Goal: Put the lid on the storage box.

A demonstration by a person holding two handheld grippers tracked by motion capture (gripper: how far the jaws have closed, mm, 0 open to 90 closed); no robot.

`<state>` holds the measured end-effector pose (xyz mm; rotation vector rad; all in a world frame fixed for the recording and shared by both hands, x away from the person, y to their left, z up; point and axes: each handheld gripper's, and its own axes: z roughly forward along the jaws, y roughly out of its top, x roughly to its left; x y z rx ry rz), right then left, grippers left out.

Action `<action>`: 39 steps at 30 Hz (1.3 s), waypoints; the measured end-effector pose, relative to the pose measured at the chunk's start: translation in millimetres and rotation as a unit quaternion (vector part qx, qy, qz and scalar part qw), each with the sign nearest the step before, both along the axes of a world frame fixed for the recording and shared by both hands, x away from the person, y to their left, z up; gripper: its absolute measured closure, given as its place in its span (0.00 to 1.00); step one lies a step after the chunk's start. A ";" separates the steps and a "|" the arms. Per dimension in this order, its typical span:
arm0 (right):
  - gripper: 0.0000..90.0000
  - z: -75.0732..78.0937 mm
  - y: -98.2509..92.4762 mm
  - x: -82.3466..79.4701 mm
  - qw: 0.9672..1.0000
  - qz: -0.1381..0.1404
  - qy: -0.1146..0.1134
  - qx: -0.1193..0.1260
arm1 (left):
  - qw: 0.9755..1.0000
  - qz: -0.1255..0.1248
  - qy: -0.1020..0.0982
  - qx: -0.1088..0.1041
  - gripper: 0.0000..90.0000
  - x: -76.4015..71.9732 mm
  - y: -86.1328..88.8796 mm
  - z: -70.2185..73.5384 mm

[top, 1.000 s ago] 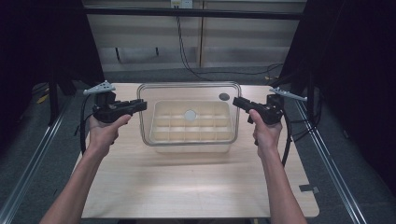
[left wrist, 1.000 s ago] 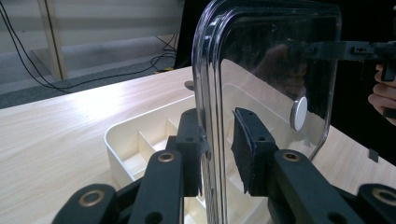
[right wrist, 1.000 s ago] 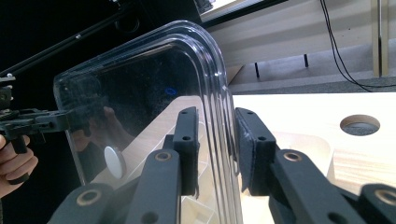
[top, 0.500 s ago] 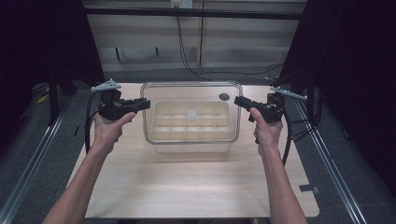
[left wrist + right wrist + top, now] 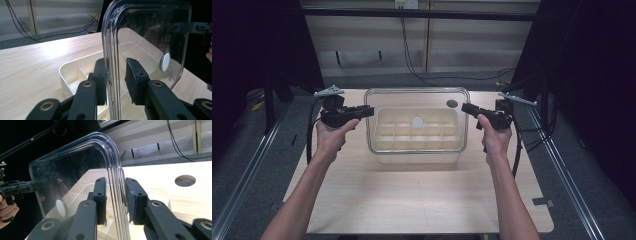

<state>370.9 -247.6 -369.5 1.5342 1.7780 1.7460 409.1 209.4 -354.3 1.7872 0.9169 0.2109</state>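
Left gripper (image 5: 367, 110): it pinches the left edge of the clear lid (image 5: 417, 102). In the left gripper view its left pad touches the rim and the right pad (image 5: 133, 80) sits just off it. Its jaws have just been opening a bit, with the rim between them.
Right gripper (image 5: 466, 108): it pinches the right edge of the lid, one pad on each side.
Lid: it is held up off the bench (image 5: 422, 200), above the tray (image 5: 417, 145), and stretches flat from one gripper to the other. A small white disc (image 5: 418, 121) sits on it.
Tray: cream, split into little boxes, on the bench under the lid.
Hole (image 5: 185, 180): a round one in the bench, at the far right.
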 end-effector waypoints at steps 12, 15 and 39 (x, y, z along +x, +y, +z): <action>0.80 -10.1 -3.3 6.8 1.000 -0.002 0.014 0.011 | 1.000 0.003 0.010 -0.008 0.78 8.7 -3.2 -4.0; 0.80 -10.3 -2.6 9.5 1.000 -0.003 0.017 0.006 | 1.000 0.004 0.013 -0.010 0.77 11.6 -3.3 -6.4; 0.79 -22.2 -0.8 32.1 0.999 -0.014 0.043 -0.009 | 0.999 -0.003 0.047 -0.003 0.73 41.0 -5.8 -19.2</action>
